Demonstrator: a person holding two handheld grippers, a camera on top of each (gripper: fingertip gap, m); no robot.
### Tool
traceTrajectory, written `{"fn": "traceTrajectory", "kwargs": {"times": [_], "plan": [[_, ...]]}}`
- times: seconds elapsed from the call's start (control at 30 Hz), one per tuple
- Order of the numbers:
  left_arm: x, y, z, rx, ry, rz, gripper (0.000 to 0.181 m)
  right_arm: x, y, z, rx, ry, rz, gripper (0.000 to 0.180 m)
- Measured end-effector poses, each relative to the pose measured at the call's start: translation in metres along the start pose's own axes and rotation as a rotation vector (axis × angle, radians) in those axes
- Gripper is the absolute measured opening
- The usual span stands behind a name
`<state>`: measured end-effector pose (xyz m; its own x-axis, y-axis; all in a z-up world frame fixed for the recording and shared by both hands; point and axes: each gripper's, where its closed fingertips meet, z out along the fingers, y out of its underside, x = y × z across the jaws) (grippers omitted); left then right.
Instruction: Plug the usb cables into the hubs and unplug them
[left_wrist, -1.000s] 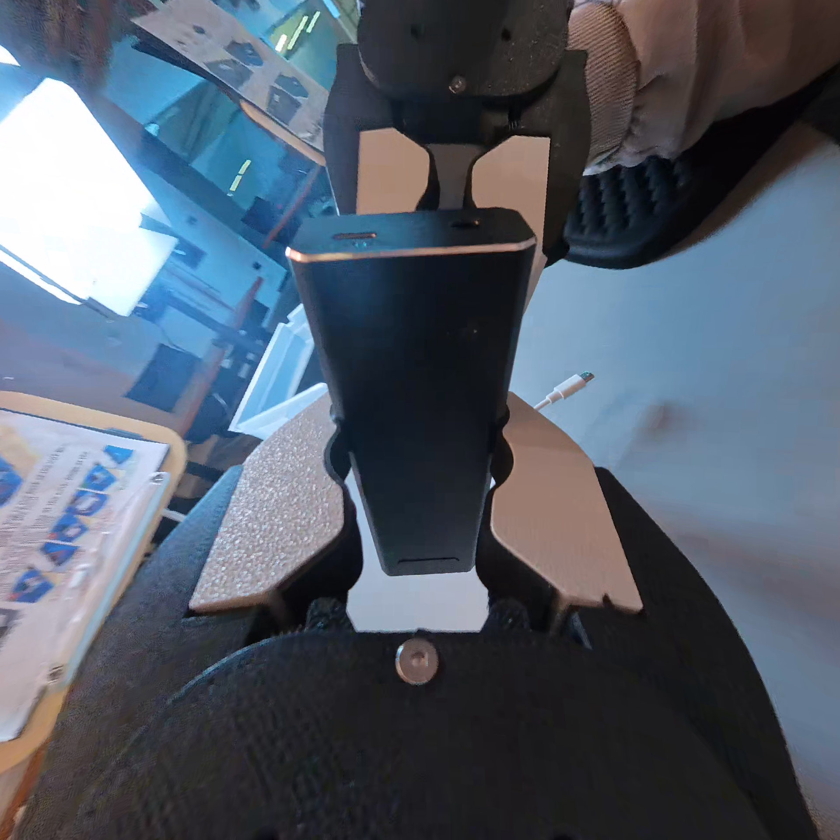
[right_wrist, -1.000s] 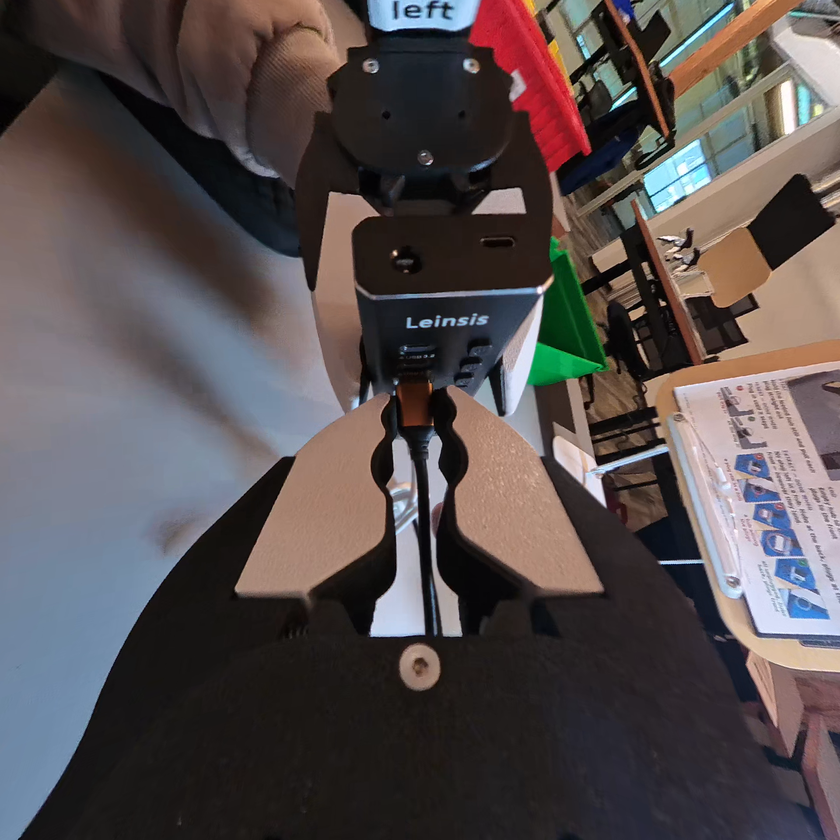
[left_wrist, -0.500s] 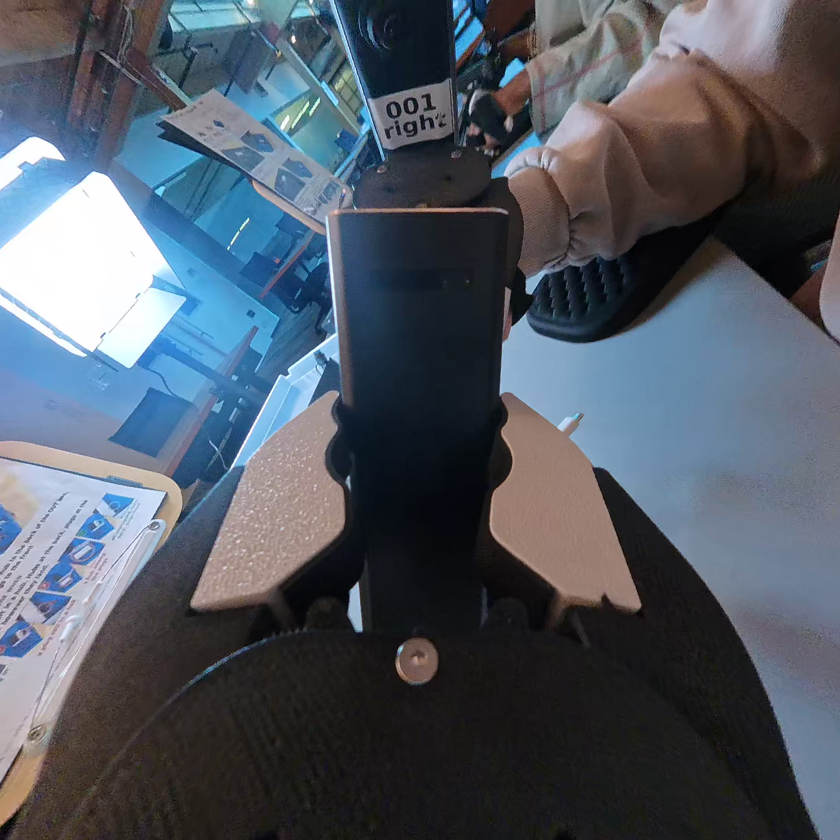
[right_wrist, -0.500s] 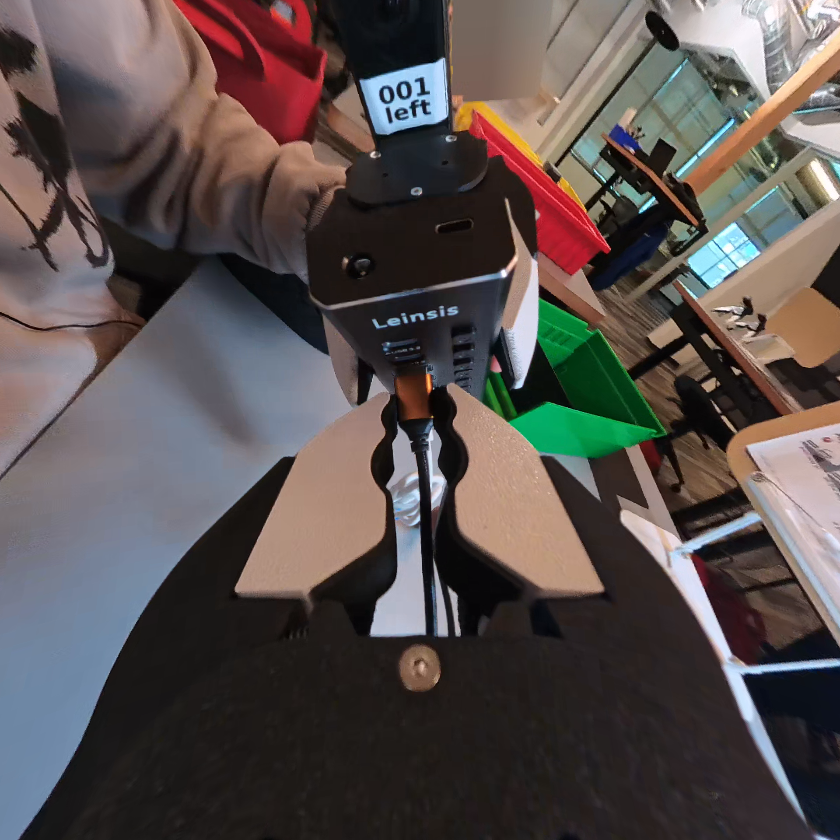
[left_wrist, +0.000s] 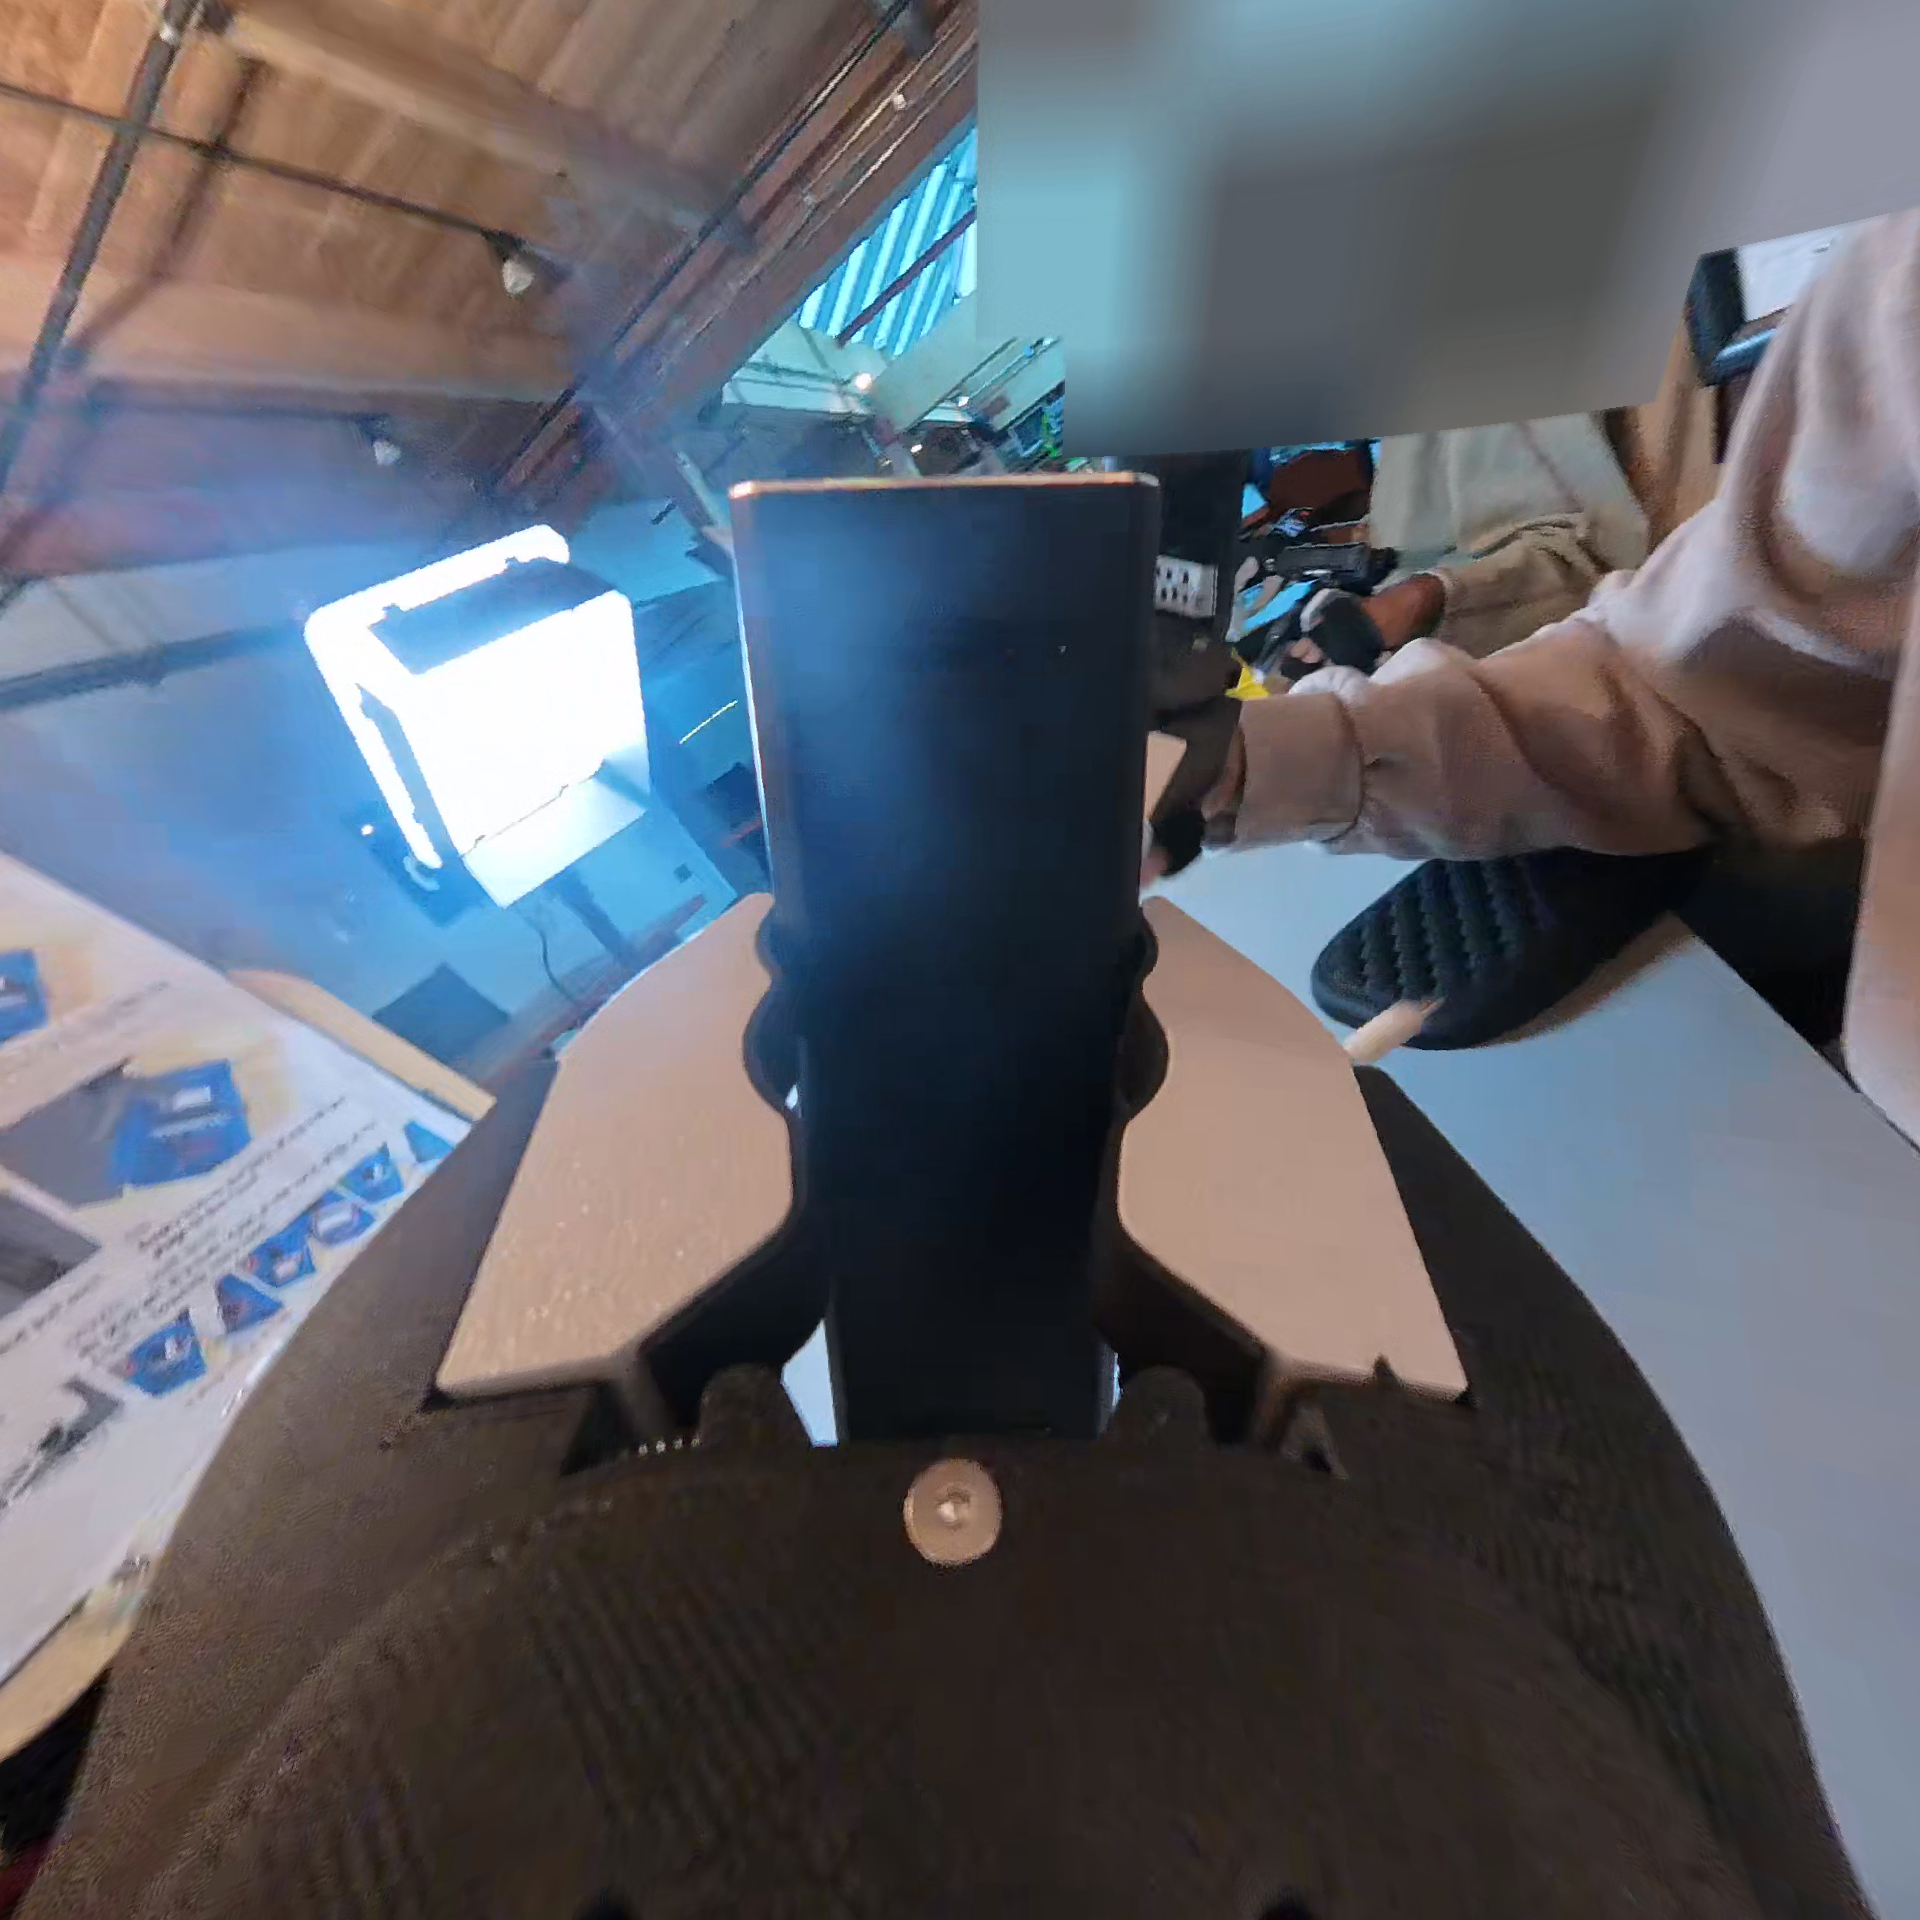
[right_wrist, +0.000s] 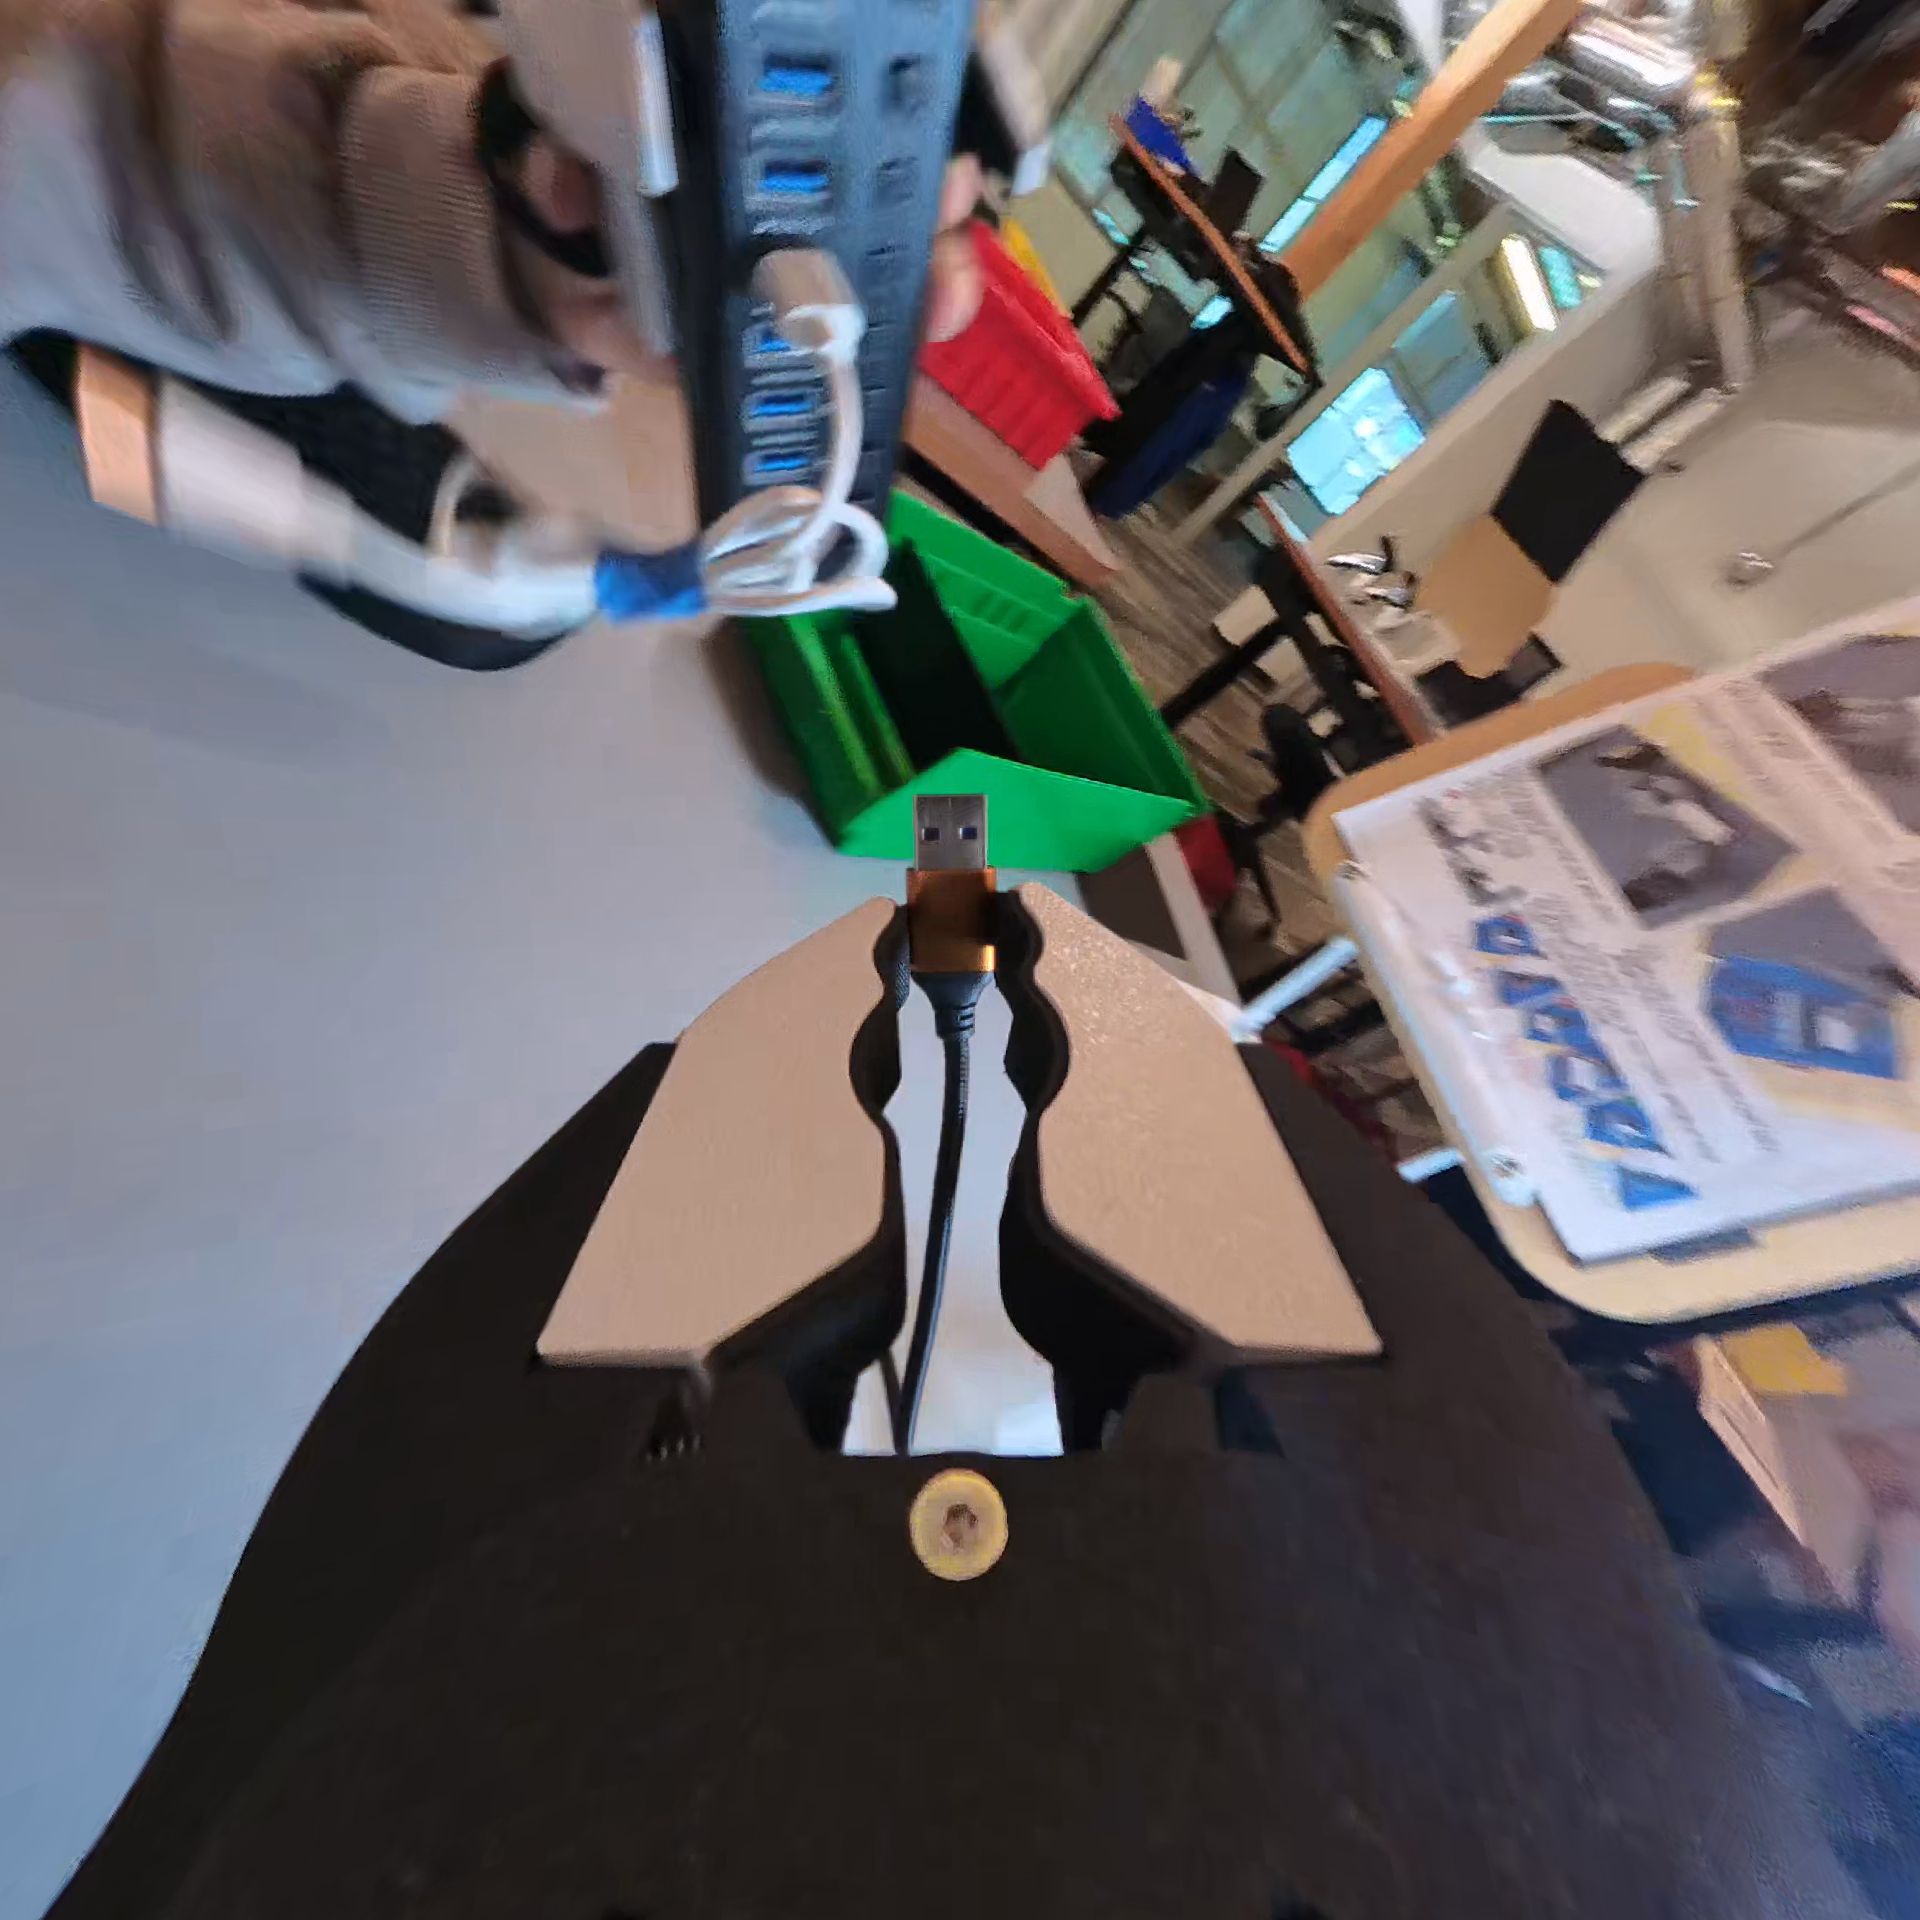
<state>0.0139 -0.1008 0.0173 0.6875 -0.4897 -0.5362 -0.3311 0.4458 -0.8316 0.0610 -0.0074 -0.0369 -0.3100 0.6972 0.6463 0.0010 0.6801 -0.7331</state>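
My left gripper (left_wrist: 951, 935) is shut on a black USB hub (left_wrist: 945, 790), which stands upright between its fingers, its plain back toward the camera. In the right wrist view the hub (right_wrist: 831, 208) shows at the top with blue ports and a white cable (right_wrist: 821, 499) plugged into it, coiled and tied with a blue band. My right gripper (right_wrist: 951, 914) is shut on the orange collar of a black USB cable (right_wrist: 940, 1122). Its metal plug (right_wrist: 950, 831) sticks out free in the air, apart from the hub.
A grey table (right_wrist: 364, 883) lies below. A green bin (right_wrist: 997, 717) and a red bin (right_wrist: 1008, 332) stand beyond its edge. A clipboard with a printed sheet (right_wrist: 1662, 935) is at the right, and also shows in the left wrist view (left_wrist: 187, 1195). A person's sleeve (left_wrist: 1558, 727) and a black textured pad (left_wrist: 1475, 945) are there too. The gap from one gripper's tips to the other's is roughly 12 cm.
The black cable's plug was in the hub; now it is out and the right gripper has pulled back from the hub. The left gripper has tilted the hub upward.
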Motion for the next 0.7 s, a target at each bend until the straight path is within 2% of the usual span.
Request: {"fn": "traceTrajectory", "kwargs": {"times": [0.03,0.2,0.37,0.43,0.5,0.57,0.63,0.7], "plan": [[-0.005,0.007,-0.001,-0.008,-0.019,-0.016,0.062,0.017,0.003,-0.007,0.001,0.054,0.022,0.016],[-0.020,0.038,0.002,-0.017,-0.058,-0.163,0.061,0.120,0.035,-0.047,-0.071,0.376,0.071,0.016],[-0.018,0.070,0.006,-0.081,-0.064,-0.228,0.061,0.189,0.082,-0.066,-0.123,0.565,0.170,0.017],[-0.017,0.081,0.007,-0.108,-0.070,-0.235,0.061,0.204,0.122,-0.077,-0.246,0.686,0.167,0.017],[-0.015,0.087,0.009,-0.119,-0.062,-0.256,0.061,0.217,0.166,-0.099,-0.449,0.853,0.076,0.016],[-0.012,0.093,0.010,-0.127,-0.052,-0.274,0.061,0.213,0.191,-0.103,-0.512,0.859,0.071,0.016],[-0.010,0.097,0.013,-0.139,-0.045,-0.281,0.061,0.204,0.208,-0.093,-0.495,0.807,0.103,0.016],[-0.006,0.100,0.015,-0.146,-0.034,-0.287,0.061,0.185,0.234,-0.076,-0.585,0.664,0.125,0.016]]}}
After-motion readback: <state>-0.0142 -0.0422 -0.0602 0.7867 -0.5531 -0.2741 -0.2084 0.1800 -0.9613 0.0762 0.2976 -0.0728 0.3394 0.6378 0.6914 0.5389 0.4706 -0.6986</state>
